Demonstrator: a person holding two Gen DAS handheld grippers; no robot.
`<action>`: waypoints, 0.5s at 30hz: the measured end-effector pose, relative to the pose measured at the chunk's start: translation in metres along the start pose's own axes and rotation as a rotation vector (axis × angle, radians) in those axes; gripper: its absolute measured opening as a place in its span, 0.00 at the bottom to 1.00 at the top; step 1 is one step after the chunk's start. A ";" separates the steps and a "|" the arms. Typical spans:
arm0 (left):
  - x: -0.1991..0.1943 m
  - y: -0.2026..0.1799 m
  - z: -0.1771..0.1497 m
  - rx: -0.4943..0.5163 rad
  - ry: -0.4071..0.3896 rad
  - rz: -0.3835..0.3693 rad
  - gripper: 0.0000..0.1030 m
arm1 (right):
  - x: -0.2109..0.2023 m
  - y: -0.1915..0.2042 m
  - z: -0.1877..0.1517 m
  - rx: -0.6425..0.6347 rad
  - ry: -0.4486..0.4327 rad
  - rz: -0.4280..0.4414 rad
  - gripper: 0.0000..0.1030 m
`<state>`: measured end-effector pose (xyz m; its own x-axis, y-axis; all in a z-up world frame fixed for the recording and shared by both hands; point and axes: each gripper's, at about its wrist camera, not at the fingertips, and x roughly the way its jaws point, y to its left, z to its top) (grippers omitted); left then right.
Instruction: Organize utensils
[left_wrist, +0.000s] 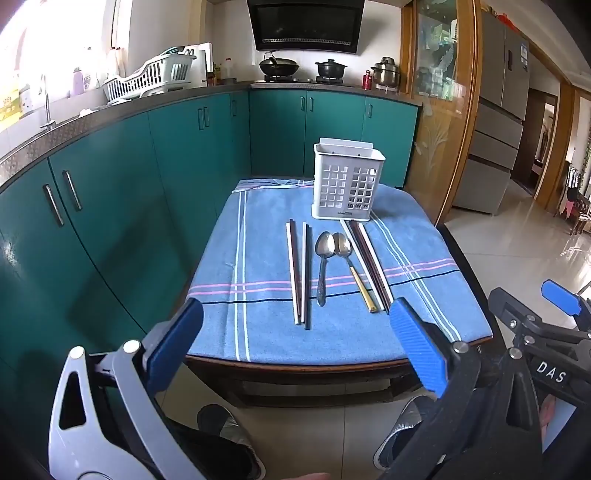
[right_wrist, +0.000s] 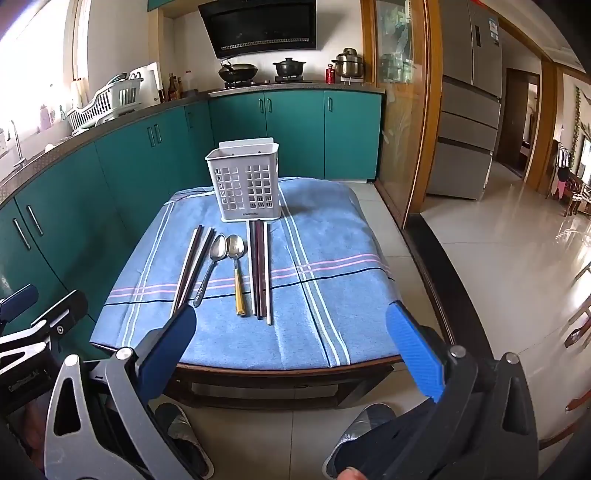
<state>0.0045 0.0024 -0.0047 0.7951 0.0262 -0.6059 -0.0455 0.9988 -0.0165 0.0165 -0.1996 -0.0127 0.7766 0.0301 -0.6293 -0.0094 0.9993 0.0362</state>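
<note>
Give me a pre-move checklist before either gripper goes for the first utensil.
1. Left gripper open, nothing between its fingers: ok.
2. Right gripper open, nothing held: ok.
3. White holder upright at the far end of the blue cloth: ok.
4. Holder free of contents: cannot tell; something dark shows through its lower slots.
5. Spoons separate enough to pick singly: not ok; the steel spoon and the yellow-handled spoon have bowls touching.
6. Left chopsticks and right chopsticks lying flat, handles toward the grippers: ok.
</note>
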 end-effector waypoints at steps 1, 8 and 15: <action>0.000 0.000 0.001 0.001 0.001 0.001 0.97 | 0.000 0.000 0.000 -0.001 0.000 0.000 0.97; -0.001 0.000 0.002 -0.001 0.001 0.004 0.97 | 0.000 0.000 0.002 -0.002 -0.003 0.001 0.97; -0.002 -0.003 0.003 0.010 0.002 0.005 0.97 | -0.001 0.000 0.002 -0.001 -0.007 -0.001 0.97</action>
<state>0.0049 -0.0002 -0.0016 0.7939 0.0310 -0.6073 -0.0436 0.9990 -0.0060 0.0173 -0.2001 -0.0105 0.7810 0.0294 -0.6239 -0.0097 0.9993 0.0350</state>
